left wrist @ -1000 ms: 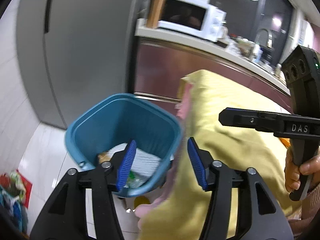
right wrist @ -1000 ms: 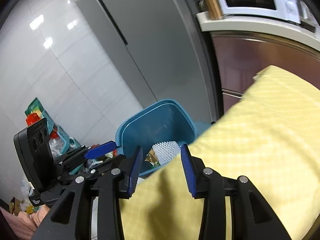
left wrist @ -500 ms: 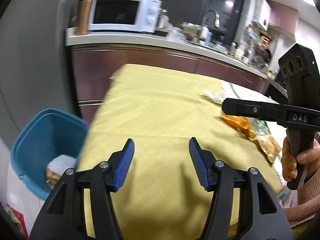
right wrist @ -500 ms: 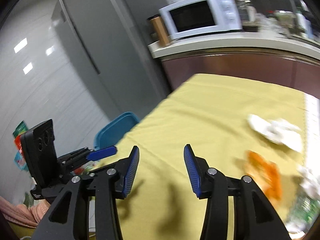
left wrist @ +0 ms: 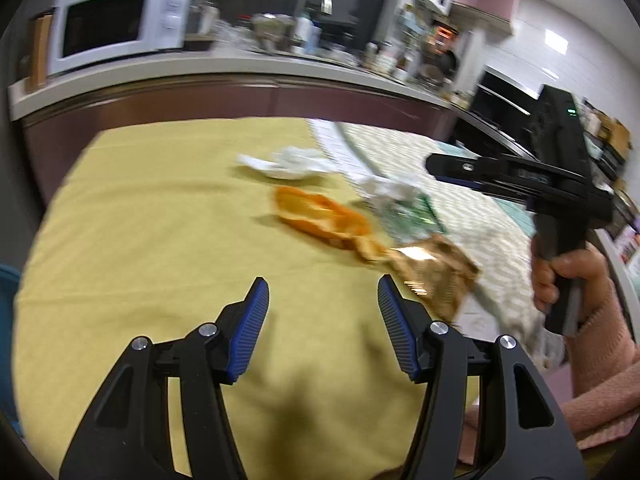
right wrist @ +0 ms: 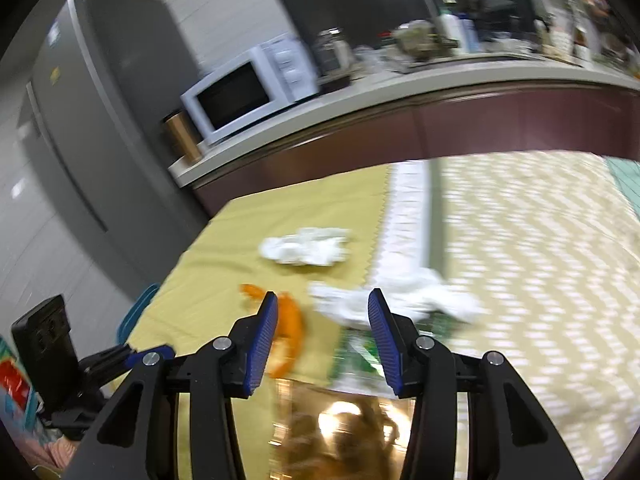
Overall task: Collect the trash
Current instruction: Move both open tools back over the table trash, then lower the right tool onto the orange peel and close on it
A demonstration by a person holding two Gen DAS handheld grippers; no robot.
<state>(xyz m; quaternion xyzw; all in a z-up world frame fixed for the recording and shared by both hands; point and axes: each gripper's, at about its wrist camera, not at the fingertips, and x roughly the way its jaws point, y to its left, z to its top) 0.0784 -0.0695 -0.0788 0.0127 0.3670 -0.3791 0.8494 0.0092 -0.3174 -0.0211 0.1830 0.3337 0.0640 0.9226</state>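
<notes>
Swung away from the blue bin and onto the yellow tablecloth (left wrist: pixel 160 240); bin, centre of view a second ago, now only a blue sliver (right wrist: pixel 138 312) off the cloth's near-left edge in the right wrist view. Likely meaning: one drop-off finished, next pick-up beginning.

Left gripper (left wrist: pixel 322 300): jaws apart, nothing between the pads, hovering over bare cloth short of the litter. No change in gap over the last second.

Right gripper (right wrist: pixel 322 316): jaws apart and a little wider than a second ago, empty, poised over the litter near the cloth's right edge. Held by a hand (left wrist: pixel 560 276) in a pink sleeve.

Trash on or beside the yellow cloth (all blurred by motion), counted:
- Crumpled white tissue (right wrist: pixel 306 246), one, toward the cloth's far edge.
- Second white crumple (right wrist: pixel 400 300), one, at the seam where the yellow cloth meets the patterned cloth (right wrist: pixel 540 260).
- Orange peel or wrapper (left wrist: pixel 320 216), one, right of the cloth's centre.
- Green printed packet (left wrist: pixel 412 216), one, just beyond the cloth's right edge, partly under the white crumple.
- Shiny gold-brown wrapper (left wrist: pixel 432 272), one, at the cloth's near-right corner, touching the orange piece.

Total: five pieces not yet collected (exact count uncertain where items overlap).

Background, beyond the cloth's far edge: microwave (left wrist: pixel 116 28), one; counter clutter, not countable.
</notes>
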